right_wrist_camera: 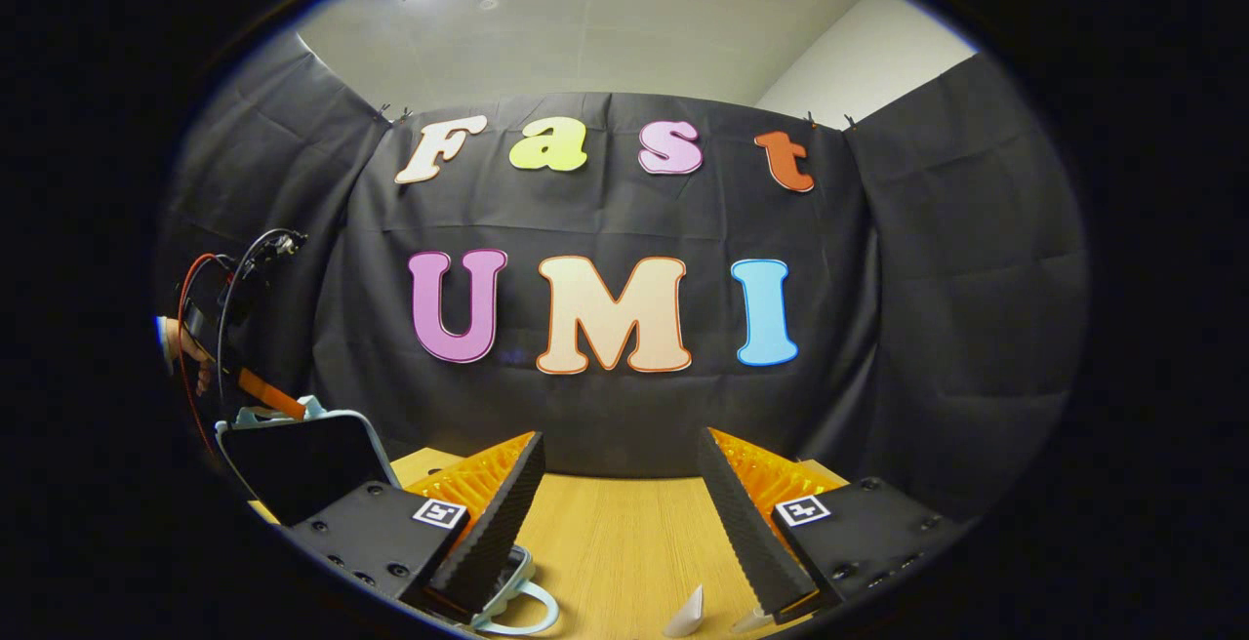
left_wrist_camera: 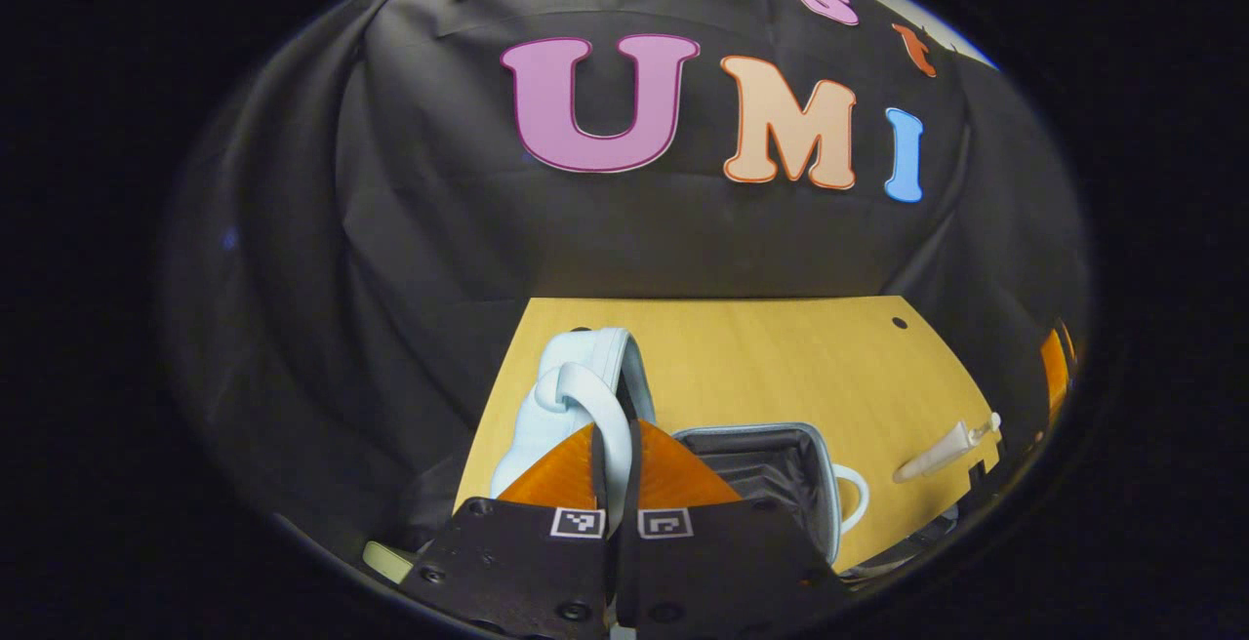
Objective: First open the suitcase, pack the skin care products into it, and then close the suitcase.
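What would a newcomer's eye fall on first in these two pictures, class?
In the left gripper view, the left tool is shut on the pale blue handle of the suitcase lid, holding it raised over the dark-lined open suitcase on the wooden table. In the right gripper view, the right tool hangs open above the table, and a cream tube lies right of the case.

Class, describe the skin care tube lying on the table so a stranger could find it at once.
Start at the wooden table and find the open pale blue suitcase. The tube lies alone on bare wood beside it: slim and cream-coloured, unlike the boxy suitcase.
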{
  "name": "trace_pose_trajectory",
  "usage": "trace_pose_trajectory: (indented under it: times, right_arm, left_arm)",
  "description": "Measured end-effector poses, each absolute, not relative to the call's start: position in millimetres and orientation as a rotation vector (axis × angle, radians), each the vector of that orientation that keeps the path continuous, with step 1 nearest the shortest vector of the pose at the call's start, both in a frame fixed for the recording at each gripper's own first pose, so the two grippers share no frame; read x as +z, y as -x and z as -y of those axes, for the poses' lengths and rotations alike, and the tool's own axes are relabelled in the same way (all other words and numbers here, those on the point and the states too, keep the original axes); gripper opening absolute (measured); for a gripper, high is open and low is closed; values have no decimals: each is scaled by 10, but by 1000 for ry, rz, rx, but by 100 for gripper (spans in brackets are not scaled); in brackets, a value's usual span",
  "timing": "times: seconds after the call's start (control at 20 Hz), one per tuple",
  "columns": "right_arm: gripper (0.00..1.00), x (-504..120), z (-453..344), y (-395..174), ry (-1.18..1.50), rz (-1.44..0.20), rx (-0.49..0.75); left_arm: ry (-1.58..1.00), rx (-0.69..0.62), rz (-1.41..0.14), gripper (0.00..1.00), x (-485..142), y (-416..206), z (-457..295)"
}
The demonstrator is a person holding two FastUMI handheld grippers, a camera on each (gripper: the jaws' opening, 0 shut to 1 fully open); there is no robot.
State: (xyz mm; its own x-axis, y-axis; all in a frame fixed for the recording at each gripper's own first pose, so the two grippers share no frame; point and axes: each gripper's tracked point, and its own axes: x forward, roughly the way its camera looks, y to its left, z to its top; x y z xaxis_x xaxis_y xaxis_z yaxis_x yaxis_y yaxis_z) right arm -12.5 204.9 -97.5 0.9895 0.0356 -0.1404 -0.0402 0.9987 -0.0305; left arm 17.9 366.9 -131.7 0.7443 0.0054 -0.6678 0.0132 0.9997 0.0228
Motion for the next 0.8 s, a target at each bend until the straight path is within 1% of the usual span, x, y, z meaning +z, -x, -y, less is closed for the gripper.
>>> trace_pose_trajectory:
  times: [0.3,0.35,0.45,0.8]
  right_arm:
    - [98,-981,-2077,114,33,-145,25]
    - [100,-994,-2087,109,34,-150,24]
    - [99,-1036,-2105,108,39,-159,24]
    - [98,-1058,-2106,100,48,-168,15]
  left_arm:
    - [-68,76,-751,0,-1512,-233,-4089]
    - [-72,91,-750,0,-1547,-255,-4166]
    - [-80,120,-766,0,-1647,-256,-4350]
    - [-19,255,-841,0,-2075,-149,-4998]
